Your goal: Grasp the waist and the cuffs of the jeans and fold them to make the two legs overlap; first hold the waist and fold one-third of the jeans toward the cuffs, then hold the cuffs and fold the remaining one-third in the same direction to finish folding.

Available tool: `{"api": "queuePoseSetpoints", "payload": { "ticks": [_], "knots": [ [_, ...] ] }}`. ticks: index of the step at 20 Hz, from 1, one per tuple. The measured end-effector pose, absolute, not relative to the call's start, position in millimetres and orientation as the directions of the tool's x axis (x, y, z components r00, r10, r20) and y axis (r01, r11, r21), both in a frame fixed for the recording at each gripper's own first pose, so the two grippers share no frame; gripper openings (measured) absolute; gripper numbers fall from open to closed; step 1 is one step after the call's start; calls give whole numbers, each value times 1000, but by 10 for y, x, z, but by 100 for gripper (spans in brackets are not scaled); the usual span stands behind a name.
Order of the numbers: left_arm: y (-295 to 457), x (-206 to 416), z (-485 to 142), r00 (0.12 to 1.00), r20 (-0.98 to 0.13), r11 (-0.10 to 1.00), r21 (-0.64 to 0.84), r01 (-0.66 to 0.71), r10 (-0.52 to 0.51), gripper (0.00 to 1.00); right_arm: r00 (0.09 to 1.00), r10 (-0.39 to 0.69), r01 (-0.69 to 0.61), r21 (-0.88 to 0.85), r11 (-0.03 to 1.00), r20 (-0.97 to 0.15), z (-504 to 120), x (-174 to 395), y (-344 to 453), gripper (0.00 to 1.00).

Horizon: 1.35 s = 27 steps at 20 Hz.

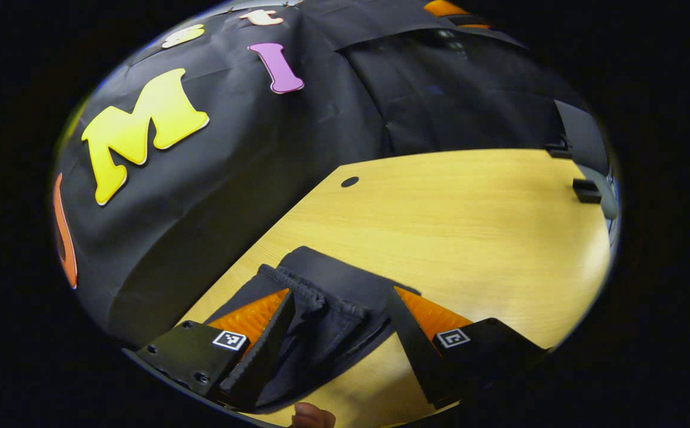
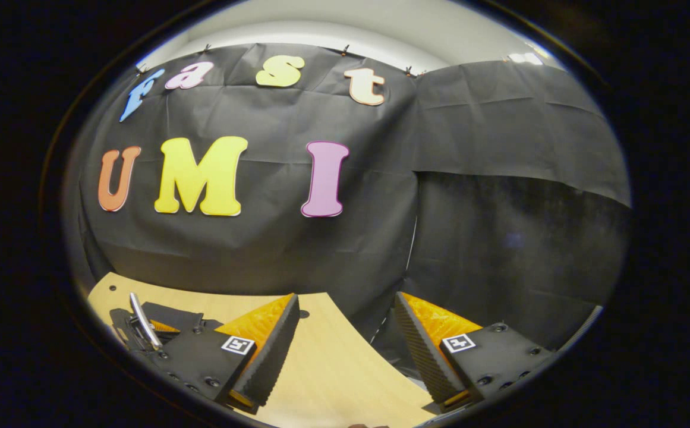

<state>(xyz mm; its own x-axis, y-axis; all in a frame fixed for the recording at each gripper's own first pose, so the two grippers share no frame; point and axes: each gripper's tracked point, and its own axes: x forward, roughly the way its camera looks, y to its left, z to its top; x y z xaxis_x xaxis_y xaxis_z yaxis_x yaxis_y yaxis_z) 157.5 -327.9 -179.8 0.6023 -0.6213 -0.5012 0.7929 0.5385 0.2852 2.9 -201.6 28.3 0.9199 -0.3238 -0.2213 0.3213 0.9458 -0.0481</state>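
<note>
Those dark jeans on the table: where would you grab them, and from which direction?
Grab the jeans by the thick stitched hem edge that lies bunched between the open left gripper, coming straight down with one finger each side. The ridge stands proud of the table.

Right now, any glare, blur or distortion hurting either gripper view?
Left gripper view: sharp, strong fisheye bend on the table, dark jeans show little fold detail between the open fingers. Right gripper view: sharp, bright ceiling at top, no glare on the table.
</note>
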Motion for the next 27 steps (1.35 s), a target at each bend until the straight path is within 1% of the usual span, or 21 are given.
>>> {"api": "queuePoseSetpoints", "payload": {
  "ticks": [3,4,5,6,7,10,11,12,13,15,16,17,18,19,20,21,22,24,25,26,27],
  "knots": [
    [-3277,1487,-1396,625,-423,615,178,768,-657,99,936,-276,277,-24,960,-219,260,149,-1909,94],
    [-3211,1547,-1215,659,-389,658,158,736,-644,99,943,-248,252,-12,968,-224,238,213,-1830,94],
    [-3111,1649,-1028,698,-356,698,153,699,-621,99,948,-221,227,-4,974,-228,199,289,-1744,100],
    [-2974,1733,-811,739,-319,736,155,658,-594,99,955,-192,199,9,980,-228,187,365,-1647,100],
    [-2817,1808,-556,782,-278,774,164,612,-558,99,963,-147,159,34,987,-225,189,456,-1494,94],
    [-2369,1923,46,879,-166,858,201,473,-446,99,978,-26,44,84,995,-207,209,721,-1025,95],
    [-2228,1916,214,900,-135,877,205,434,-414,99,980,14,5,92,996,-198,232,794,-846,98],
    [-2113,1943,377,918,-108,896,201,397,-382,99,981,51,-33,98,995,-187,269,854,-667,94],
    [-1999,1923,525,933,-87,913,195,359,-349,98,981,87,-70,104,992,-174,309,913,-475,98],
    [-1725,1875,716,961,-48,946,168,278,-274,98,978,148,-131,124,984,-148,380,983,-114,94],
    [-1624,1819,753,970,-31,959,142,245,-243,94,973,185,-167,139,976,-135,397,997,91,94],
    [-1540,1752,816,977,-26,970,112,214,-213,99,967,219,-200,147,969,-130,400,1002,298,95],
    [-1474,1669,872,982,-15,978,83,191,-190,98,959,251,-231,146,962,-132,386,1004,467,98],
    [-1405,1626,886,987,-8,986,52,161,-161,99,949,281,-261,142,955,-141,356,993,620,94],
    [-1342,1611,881,990,-13,990,26,138,-137,98,937,316,-296,141,945,-147,330,965,775,95],
    [-1281,1581,845,994,-31,994,10,105,-104,94,930,337,-317,143,938,-148,311,926,882,98],
    [-1235,1551,826,996,-50,997,-11,73,-73,99,926,343,-321,150,935,-156,291,892,944,94],
    [-1218,1477,809,996,-62,996,-64,67,-71,99,925,347,-323,161,933,-154,263,821,1041,94],
    [-1185,1472,823,997,-57,995,-82,55,-60,94,933,326,-305,144,941,-154,248,811,1029,94],
    [-1153,1491,819,997,-58,995,-90,40,-45,99,940,300,-282,122,952,-164,204,806,999,98],
    [-1131,1481,793,997,-60,996,-87,34,-39,99,941,292,-276,111,955,-173,166,780,1007,99]
  ]
}}
